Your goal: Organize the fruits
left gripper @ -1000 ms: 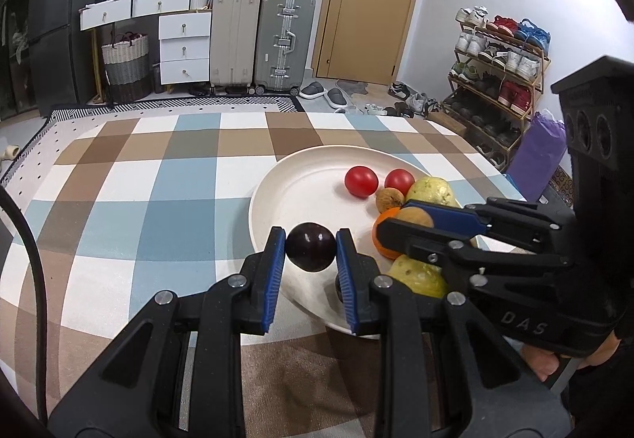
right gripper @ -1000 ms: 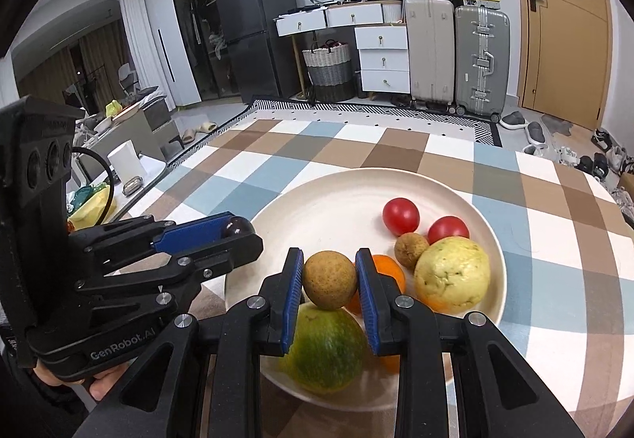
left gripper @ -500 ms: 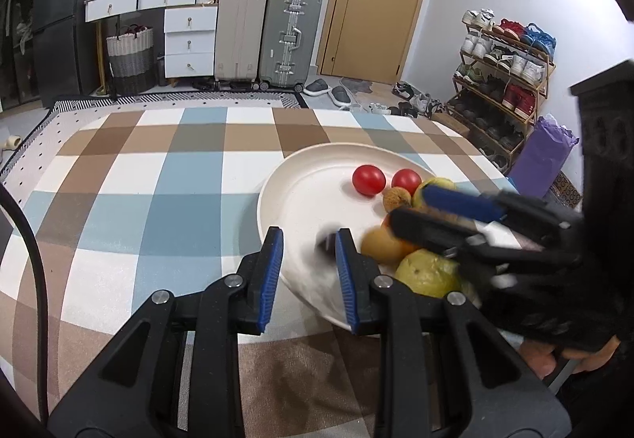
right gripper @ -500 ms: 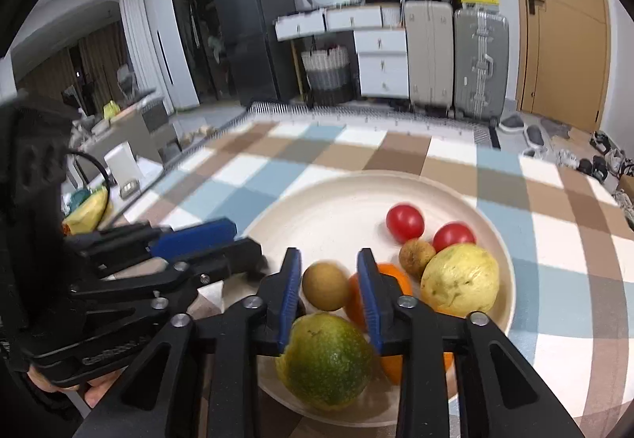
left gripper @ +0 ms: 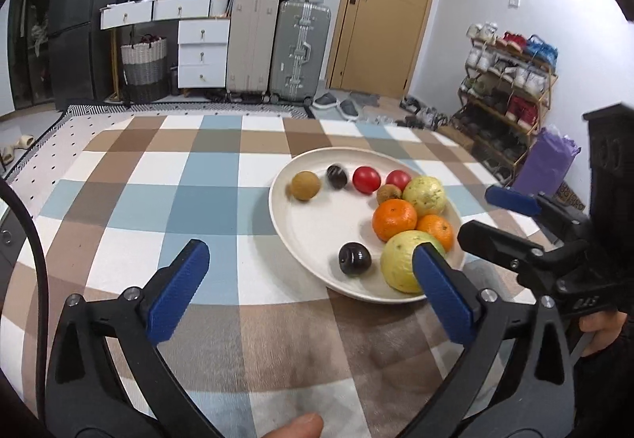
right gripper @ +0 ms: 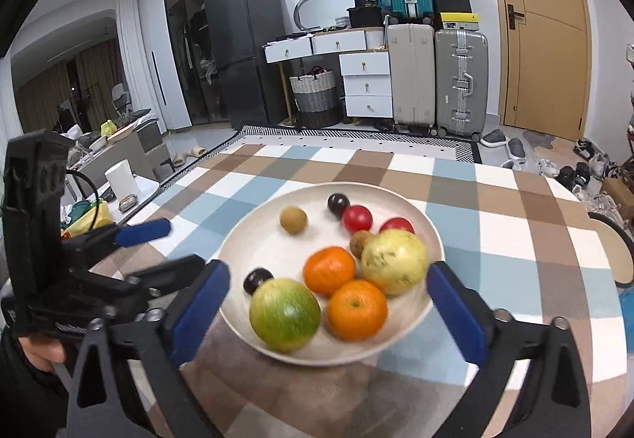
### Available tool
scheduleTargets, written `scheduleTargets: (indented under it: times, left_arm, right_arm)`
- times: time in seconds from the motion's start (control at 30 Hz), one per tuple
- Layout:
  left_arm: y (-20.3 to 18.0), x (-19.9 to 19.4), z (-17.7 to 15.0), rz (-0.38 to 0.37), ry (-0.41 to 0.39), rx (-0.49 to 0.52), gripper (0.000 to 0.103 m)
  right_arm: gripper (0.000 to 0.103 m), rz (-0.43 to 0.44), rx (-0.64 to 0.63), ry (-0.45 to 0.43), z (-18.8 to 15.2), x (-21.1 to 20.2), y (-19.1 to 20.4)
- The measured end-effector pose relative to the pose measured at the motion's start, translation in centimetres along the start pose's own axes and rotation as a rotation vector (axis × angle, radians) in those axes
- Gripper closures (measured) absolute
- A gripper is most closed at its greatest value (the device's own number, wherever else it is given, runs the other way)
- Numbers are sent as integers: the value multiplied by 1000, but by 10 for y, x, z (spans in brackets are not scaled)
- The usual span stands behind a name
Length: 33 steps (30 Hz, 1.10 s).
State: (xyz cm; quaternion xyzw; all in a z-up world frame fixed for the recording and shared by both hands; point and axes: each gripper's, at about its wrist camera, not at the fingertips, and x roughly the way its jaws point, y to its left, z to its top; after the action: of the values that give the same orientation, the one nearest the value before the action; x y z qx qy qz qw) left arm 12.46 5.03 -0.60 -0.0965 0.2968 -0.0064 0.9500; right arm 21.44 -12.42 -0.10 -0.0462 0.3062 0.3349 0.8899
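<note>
Fruits all sit on the cream plate (left gripper: pixel 301 259), ahead of and below both sets of jaws, and neither gripper carries any. Your left gripper (left gripper: pixel 313 291) is opening, jaws spread wide with nothing between them; the plate lies ahead and to its right, so its right finger (left gripper: pixel 443 295) overlaps the green-yellow guava (left gripper: pixel 400 259) in view. Your right gripper (right gripper: pixel 325 303) is opening too, jaws wide, and its view frames the near pile: the green-yellow guava, two oranges (right gripper: pixel 329 269) and the paler guava (right gripper: pixel 394 261), none pressed by a pad. The right hand looks better lined up on that pile. The dark plum (left gripper: pixel 354 259) lies just ahead between the left jaws and suits the left. The brown round fruit (left gripper: pixel 305 185) and a second dark plum (left gripper: pixel 337 176) lie at the far rim, well beyond both. All are near-round, with no long axis to align.
</note>
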Motion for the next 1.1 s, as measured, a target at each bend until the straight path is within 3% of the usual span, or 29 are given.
scheduleTargets:
  times: [0.7,1.1]
  left_arm:
    - [-12,-14,-10,33,-48,35,1]
    - [-15,-7,-10,45,-23,45,1]
  right_arm:
    - [0,15,6,-87,-22,-31,-10]
    - [0,14,-2,-100,-22,-33,-8]
